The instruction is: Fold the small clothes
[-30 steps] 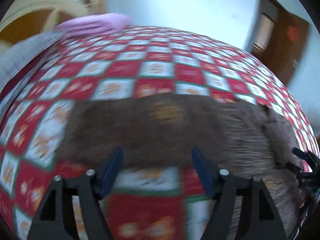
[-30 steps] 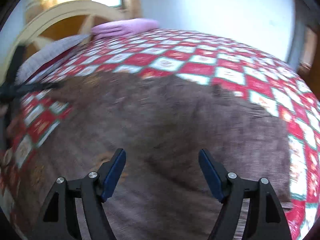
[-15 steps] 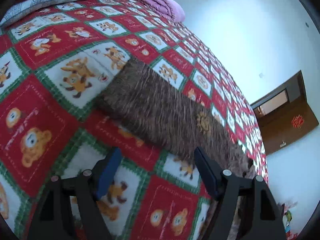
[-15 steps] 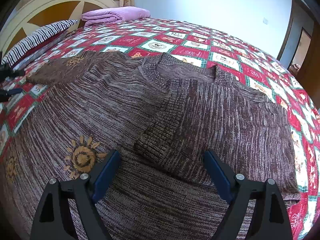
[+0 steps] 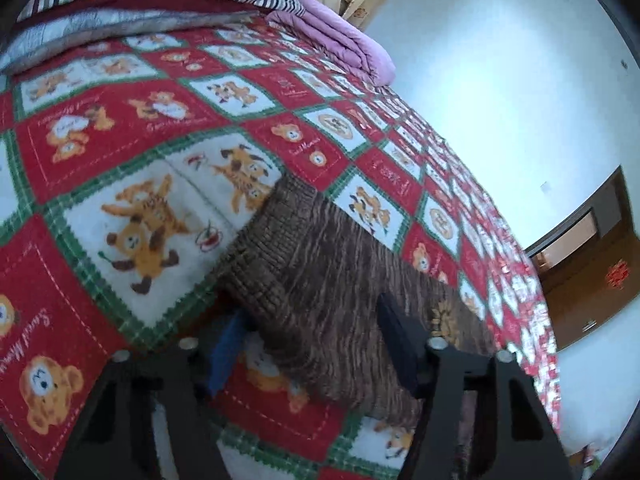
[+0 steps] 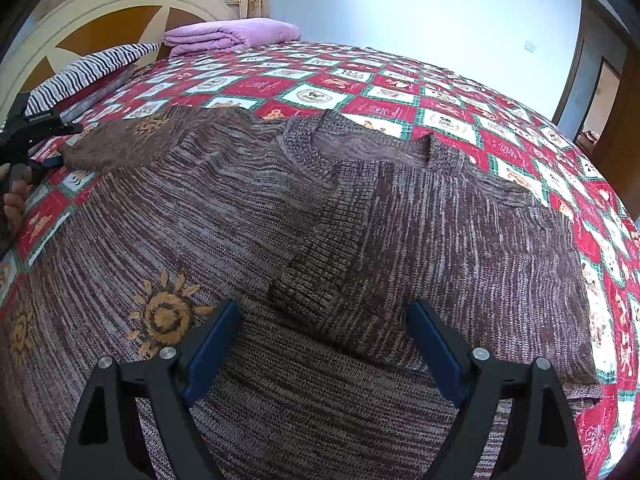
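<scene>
A brown knitted sweater [image 6: 200, 220] with orange sun motifs lies flat on the red and white teddy-bear quilt [image 6: 360, 92]. One sleeve is folded across the chest, and its ribbed cuff [image 6: 320, 280] sits just ahead of my right gripper [image 6: 324, 312], which hovers open over the sweater. The other sleeve [image 5: 320, 260] stretches out sideways. My left gripper [image 5: 310, 316] straddles its cuff end with the jaws closing: one blue pad is at the sleeve's edge and the other finger is over the knit. From the right wrist view, the left gripper [image 6: 36, 136] and the hand [image 6: 14, 200] holding it show at the far left.
A folded pink blanket [image 6: 232, 34] and a striped pillow [image 6: 88, 68] lie by the cream headboard [image 6: 100, 12]. A brown door [image 6: 600, 92] stands beyond the bed at the right. Bare quilt surrounds the outstretched sleeve [image 5: 120, 120].
My left gripper rolled, came down onto the outstretched sleeve's cuff end, and narrowed its jaws around it. My right gripper widened a little early on and has since held still.
</scene>
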`<state>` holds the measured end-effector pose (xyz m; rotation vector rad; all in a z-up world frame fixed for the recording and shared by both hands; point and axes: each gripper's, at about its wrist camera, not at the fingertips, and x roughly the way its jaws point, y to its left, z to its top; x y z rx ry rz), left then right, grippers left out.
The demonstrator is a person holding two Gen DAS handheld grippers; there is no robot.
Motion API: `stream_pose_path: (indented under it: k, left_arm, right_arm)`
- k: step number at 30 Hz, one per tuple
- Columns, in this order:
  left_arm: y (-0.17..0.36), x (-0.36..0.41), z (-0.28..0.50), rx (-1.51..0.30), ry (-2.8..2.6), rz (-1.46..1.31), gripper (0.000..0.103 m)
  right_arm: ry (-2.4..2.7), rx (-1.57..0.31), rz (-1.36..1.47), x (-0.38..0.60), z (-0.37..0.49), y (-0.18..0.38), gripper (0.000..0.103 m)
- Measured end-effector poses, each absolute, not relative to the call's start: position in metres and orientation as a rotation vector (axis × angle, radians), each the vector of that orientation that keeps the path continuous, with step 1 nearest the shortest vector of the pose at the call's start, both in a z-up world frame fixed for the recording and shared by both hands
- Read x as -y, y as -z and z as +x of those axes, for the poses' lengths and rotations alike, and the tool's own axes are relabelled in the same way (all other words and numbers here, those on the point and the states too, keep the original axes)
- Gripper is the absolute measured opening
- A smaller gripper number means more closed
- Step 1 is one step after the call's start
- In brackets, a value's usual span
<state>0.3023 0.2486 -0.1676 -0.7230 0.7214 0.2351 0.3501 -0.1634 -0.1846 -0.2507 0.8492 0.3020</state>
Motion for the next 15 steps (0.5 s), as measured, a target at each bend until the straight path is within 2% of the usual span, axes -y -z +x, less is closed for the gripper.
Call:
stream_pose_path:
  k: [1,2,3,15]
  left_arm:
    - [0.167,-0.249,0.304,-0.731,-0.241,-0.701,0.026]
    - [0.168,-0.250,0.305,-0.745,-0.225,-0.698,0.011]
    - [0.169,-0.250,0.306,-0.759,-0.208,-0.702,0.008]
    - [0.109,-0.230,0.303,-0.679,-0.147,-0.589,0.007]
  right_arm:
    - [-0.303,-0.849,-0.250,0.164,0.350,0.185,0.088]
    - [-0.303,-0.848,-0.249,0.164,0.350,0.185,0.088]
    - [-0.303,-0.847,-0.249,0.164,0.350,0.185,0.088]
    - [-0.307,-0.852,-0.243,0.164,0.351,0.185,0.088]
